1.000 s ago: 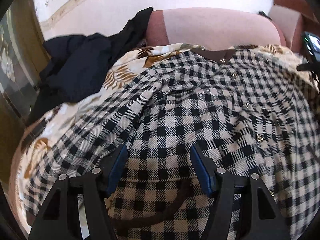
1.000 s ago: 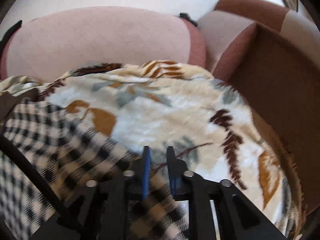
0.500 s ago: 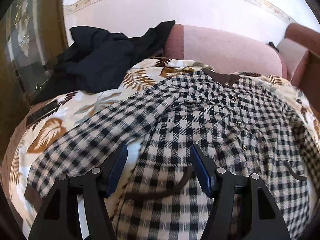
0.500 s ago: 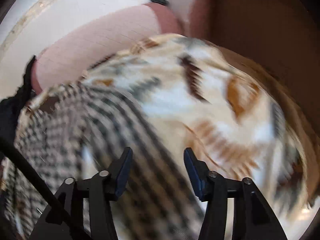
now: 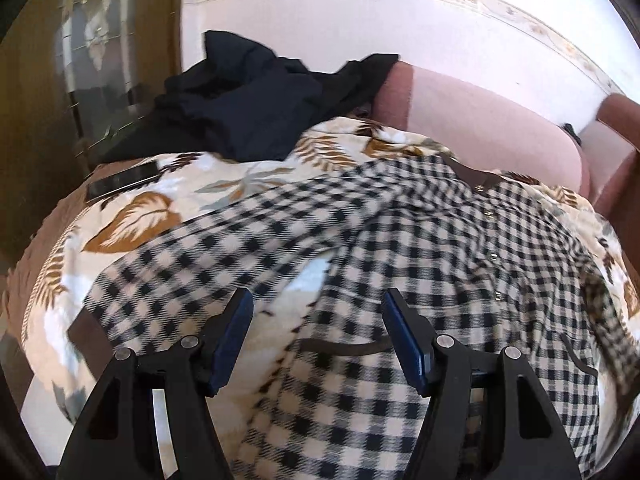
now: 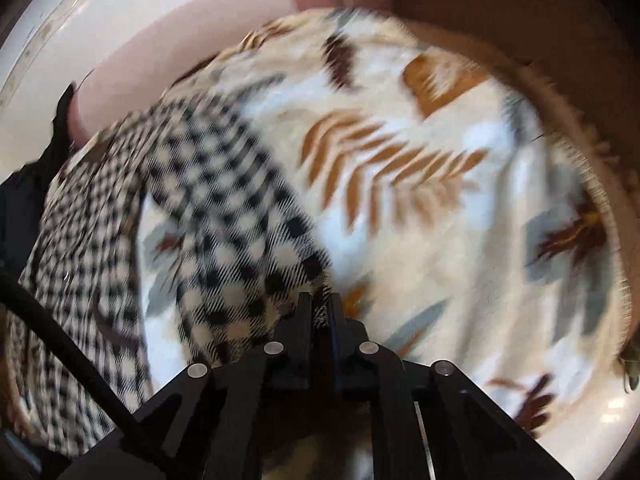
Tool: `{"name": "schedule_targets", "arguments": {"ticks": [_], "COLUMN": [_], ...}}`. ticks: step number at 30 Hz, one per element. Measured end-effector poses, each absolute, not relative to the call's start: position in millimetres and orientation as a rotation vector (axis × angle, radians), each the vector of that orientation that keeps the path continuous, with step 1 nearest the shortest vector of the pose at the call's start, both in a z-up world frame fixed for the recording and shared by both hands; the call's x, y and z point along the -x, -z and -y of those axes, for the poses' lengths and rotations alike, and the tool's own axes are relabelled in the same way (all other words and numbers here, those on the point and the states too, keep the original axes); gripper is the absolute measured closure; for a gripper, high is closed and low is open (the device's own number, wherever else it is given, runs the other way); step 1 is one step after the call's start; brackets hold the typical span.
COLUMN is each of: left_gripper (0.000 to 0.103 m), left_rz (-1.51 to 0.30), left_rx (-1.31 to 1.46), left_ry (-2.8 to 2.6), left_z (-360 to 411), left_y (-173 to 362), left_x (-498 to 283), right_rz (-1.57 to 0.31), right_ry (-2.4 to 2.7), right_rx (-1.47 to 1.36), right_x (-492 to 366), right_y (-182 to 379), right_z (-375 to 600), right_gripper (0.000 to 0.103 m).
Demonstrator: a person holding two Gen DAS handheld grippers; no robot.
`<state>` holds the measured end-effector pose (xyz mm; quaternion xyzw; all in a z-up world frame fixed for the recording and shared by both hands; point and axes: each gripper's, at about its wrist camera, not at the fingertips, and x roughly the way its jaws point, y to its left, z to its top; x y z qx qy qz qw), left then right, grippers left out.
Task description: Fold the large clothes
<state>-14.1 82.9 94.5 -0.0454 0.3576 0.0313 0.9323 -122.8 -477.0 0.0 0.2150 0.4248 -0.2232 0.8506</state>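
Note:
A black-and-cream checked shirt [image 5: 460,264] lies spread, buttons up, over a leaf-print blanket [image 5: 132,220] on a sofa. One sleeve [image 5: 208,256] stretches out to the left. My left gripper [image 5: 318,320] hovers open above the spot where that sleeve meets the body, nothing between its blue pads. In the right wrist view the other sleeve [image 6: 240,216] runs down toward the camera, and my right gripper [image 6: 320,304] is shut on its cuff end. The shirt's body [image 6: 80,248] shows at the left there, blurred.
A heap of dark clothes [image 5: 260,108] sits at the back left against the pink sofa back [image 5: 500,120]. A dark phone [image 5: 120,182] lies at the blanket's left edge. A brown armrest [image 6: 520,12] borders the blanket on the right. A black cable [image 6: 68,344] crosses the lower left.
The right gripper opened, swept toward the sleeve end and closed on it. The left gripper pulled back and rolled, bringing more of the left sleeve and blanket into view; it stayed open.

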Motion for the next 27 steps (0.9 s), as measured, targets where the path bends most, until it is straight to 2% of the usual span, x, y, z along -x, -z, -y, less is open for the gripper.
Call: {"name": "schedule_targets", "arguments": {"ticks": [3,4,7,8,9,10,14,17,21,22,23,24,25,27], "left_gripper": [0.037,0.037,0.037,0.037,0.037,0.037,0.037,0.037,0.038,0.057,0.086,0.093,0.094,0.094], "left_rz": [-0.761,-0.779,-0.839,-0.858,-0.889,-0.910,-1.032,-1.018,-1.027,-1.023,-1.020,-1.017,-1.010,-0.988], "left_rx": [0.112,0.120,0.148,0.157,0.171,0.180,0.243,0.186,0.057,0.016,-0.023,-0.037,-0.042,-0.004], "left_ry": [-0.097,-0.102,-0.098,-0.089,-0.072,-0.059,0.043,0.081,0.148,0.157,0.170,0.181,0.180,0.200], "left_z": [-97.8,-102.6,-115.3,-117.6,-120.9,-122.4,-126.8,-117.9,-84.9,-75.5,-65.7,-59.4,-57.2,-59.4], "left_y": [-86.8,-82.7,-68.6,-63.8,-56.9,-51.5,-29.0,-28.2,-23.3,-23.8,-24.8,-28.0,-31.5,-45.2], "left_x": [12.8,11.9,11.6,12.1,12.0,12.6,12.1,21.7,38.5,42.6,47.2,50.9,53.9,62.6], "right_rz": [-0.834,-0.822,-0.753,-0.731,-0.726,-0.729,-0.893,-0.995,-0.976,-0.977,-0.973,-0.969,-0.969,-0.949], "right_ry": [0.856,0.915,0.830,0.728,0.636,0.534,0.084,-0.008,0.031,0.030,0.031,0.004,-0.012,-0.023], "right_rx": [-0.264,-0.244,-0.306,-0.323,-0.328,-0.332,-0.400,-0.363,-0.210,-0.207,-0.199,-0.193,-0.197,-0.227], "right_x": [128.8,129.8,133.8,133.3,128.0,124.0,105.6,103.3,111.0,113.2,114.8,117.6,117.7,119.8], "right_y": [-14.6,-17.5,-31.7,-36.6,-38.6,-38.7,-8.4,16.5,21.2,21.5,21.3,19.2,17.7,10.5], "right_z": [491.1,492.8,479.9,463.9,447.5,431.3,356.6,316.1,280.4,277.7,276.3,272.0,269.9,272.1], "right_gripper": [0.093,0.085,0.079,0.073,0.057,0.046,0.042,0.042,0.038,0.042,0.050,0.074,0.093,0.096]}}
